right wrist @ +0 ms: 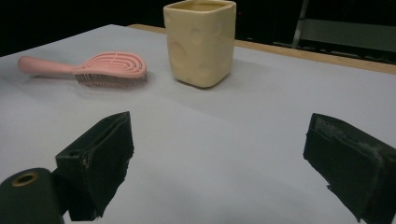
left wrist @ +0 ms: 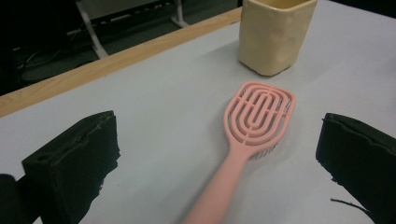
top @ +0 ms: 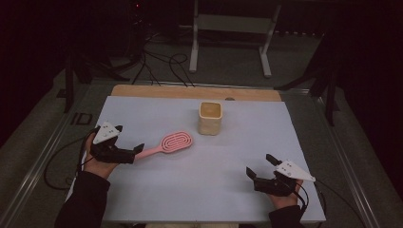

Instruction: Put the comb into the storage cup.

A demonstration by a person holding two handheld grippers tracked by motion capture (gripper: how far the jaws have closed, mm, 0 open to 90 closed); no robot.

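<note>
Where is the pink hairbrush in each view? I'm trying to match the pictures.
High view: pink hairbrush left of centre, handle toward the left gripper.
Left gripper view: centre, handle running to the bottom edge.
Right gripper view: upper left.
Shared landmark: the yellow cup beside its head.

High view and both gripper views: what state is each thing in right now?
Hairbrush: lying flat on the table, bristles down, not gripped.
Cup: upright, standing apart from the brush.
Left gripper: open, jaws either side of the brush handle.
Right gripper: open, holding nothing.
</note>
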